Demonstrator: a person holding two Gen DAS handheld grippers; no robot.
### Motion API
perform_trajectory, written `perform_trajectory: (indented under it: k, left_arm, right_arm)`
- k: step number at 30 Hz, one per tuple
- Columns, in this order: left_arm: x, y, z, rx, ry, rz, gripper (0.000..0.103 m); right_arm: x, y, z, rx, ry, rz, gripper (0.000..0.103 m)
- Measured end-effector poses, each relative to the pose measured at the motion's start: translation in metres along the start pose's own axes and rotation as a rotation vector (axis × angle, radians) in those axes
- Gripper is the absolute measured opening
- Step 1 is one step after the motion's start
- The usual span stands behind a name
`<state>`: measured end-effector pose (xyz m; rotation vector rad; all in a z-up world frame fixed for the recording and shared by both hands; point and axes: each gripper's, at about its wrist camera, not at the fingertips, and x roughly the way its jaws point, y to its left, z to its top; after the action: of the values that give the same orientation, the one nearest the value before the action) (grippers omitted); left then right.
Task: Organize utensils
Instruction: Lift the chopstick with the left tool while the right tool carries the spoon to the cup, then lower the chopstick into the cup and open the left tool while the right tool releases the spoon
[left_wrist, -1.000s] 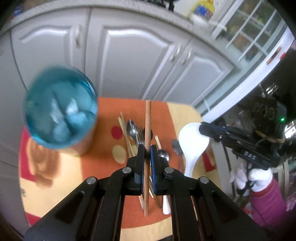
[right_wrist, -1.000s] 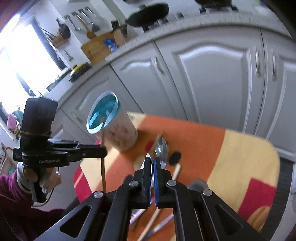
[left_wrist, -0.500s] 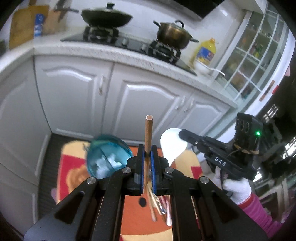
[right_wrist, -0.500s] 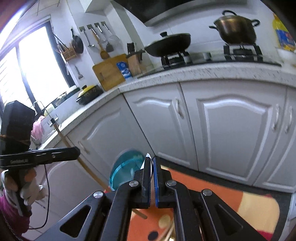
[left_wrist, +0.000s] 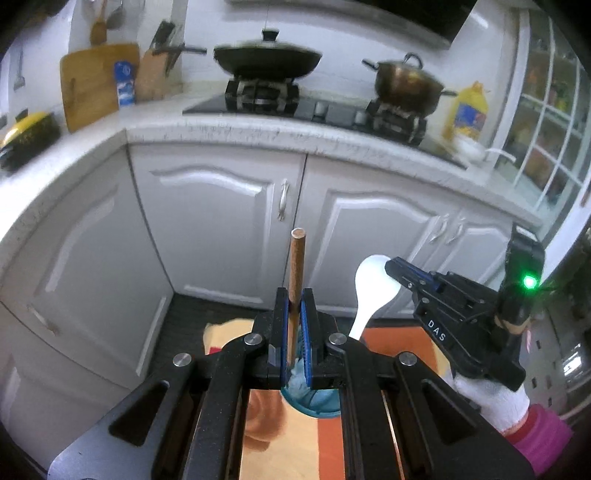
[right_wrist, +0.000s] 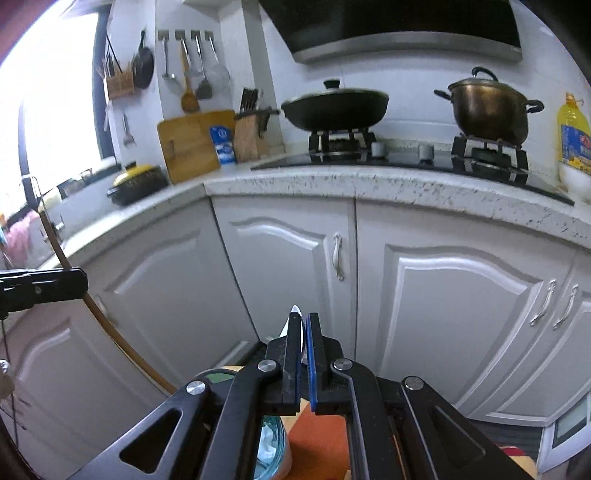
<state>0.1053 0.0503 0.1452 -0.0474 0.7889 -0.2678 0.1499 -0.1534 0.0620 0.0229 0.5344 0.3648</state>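
Observation:
My left gripper (left_wrist: 294, 295) is shut on a brown wooden chopstick (left_wrist: 296, 258) that stands upright between its pads. The blue-rimmed cup (left_wrist: 314, 400) sits just below and behind the fingers, partly hidden. My right gripper (right_wrist: 303, 319) is shut on a white spoon (right_wrist: 291, 323); in the left wrist view the spoon (left_wrist: 371, 291) hangs bowl-up beside the cup, right of my left gripper. In the right wrist view the chopstick (right_wrist: 107, 321) slants down toward the cup (right_wrist: 271, 443) from the left gripper's fingers (right_wrist: 44, 286).
The cup stands on an orange and yellow patterned mat (left_wrist: 291, 443) on a low surface. White cabinet doors (left_wrist: 218, 229) and a speckled counter (right_wrist: 369, 184) with a wok and a pot rise behind. The other utensils are out of sight.
Both grippers have tilted up and moved over the cup. The view has swung from the mat and loose utensils to the cabinets and stove; the cup now sits under the fingers.

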Motion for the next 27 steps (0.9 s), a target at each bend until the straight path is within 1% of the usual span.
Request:
perform_trajectory:
  k: [2,5,8,10,13,15,16,17,18,19,20,21,27]
  left_arm:
    - [0.014,0.001,-0.008,-0.01,0.031,-0.004,0.005]
    - [0.036,0.002,-0.021,-0.015,0.077,-0.003,0.005]
    - [0.049,0.0,-0.03,-0.011,0.091,0.01,0.005]
    - [0.052,-0.001,-0.032,-0.019,0.097,0.007,0.005]
    - [0.054,-0.002,-0.031,-0.031,0.116,-0.002,0.005]
    - [0.054,-0.003,-0.032,-0.037,0.124,-0.006,0.008]
    - [0.053,-0.003,-0.033,-0.042,0.132,-0.01,0.011]
    - [0.052,-0.002,-0.034,-0.053,0.135,-0.017,0.02]
    - [0.051,-0.002,-0.033,-0.061,0.137,-0.022,0.026]
    - [0.05,-0.001,-0.034,-0.071,0.136,-0.029,0.036]
    - [0.048,-0.001,-0.035,-0.081,0.134,-0.033,0.04]
    - [0.045,0.0,-0.036,-0.089,0.133,-0.035,0.04]
    - [0.028,-0.007,-0.041,-0.078,0.125,-0.034,0.041]
  right_arm:
    - [0.007,0.003,-0.008,-0.022,0.003,-0.017,0.002]
    - [0.014,0.008,-0.022,-0.042,0.029,-0.002,0.002]
    - [0.02,0.015,-0.035,-0.092,0.06,0.007,0.002]
    - [0.02,0.016,-0.039,-0.098,0.071,0.016,0.003]
    - [0.02,0.015,-0.04,-0.08,0.105,0.051,0.003]
    - [0.021,0.013,-0.039,-0.064,0.138,0.088,0.002]
    - [0.019,0.011,-0.039,-0.047,0.147,0.105,0.003]
    - [0.017,0.009,-0.038,-0.032,0.152,0.12,0.004]
    - [0.015,0.008,-0.039,-0.026,0.149,0.127,0.008]
    - [0.011,0.007,-0.039,-0.021,0.14,0.134,0.022]
    - [0.006,0.006,-0.039,-0.019,0.131,0.132,0.031]
    - [0.004,0.006,-0.039,-0.018,0.128,0.131,0.037]
    - [-0.012,0.004,-0.043,-0.013,0.137,0.128,0.037]
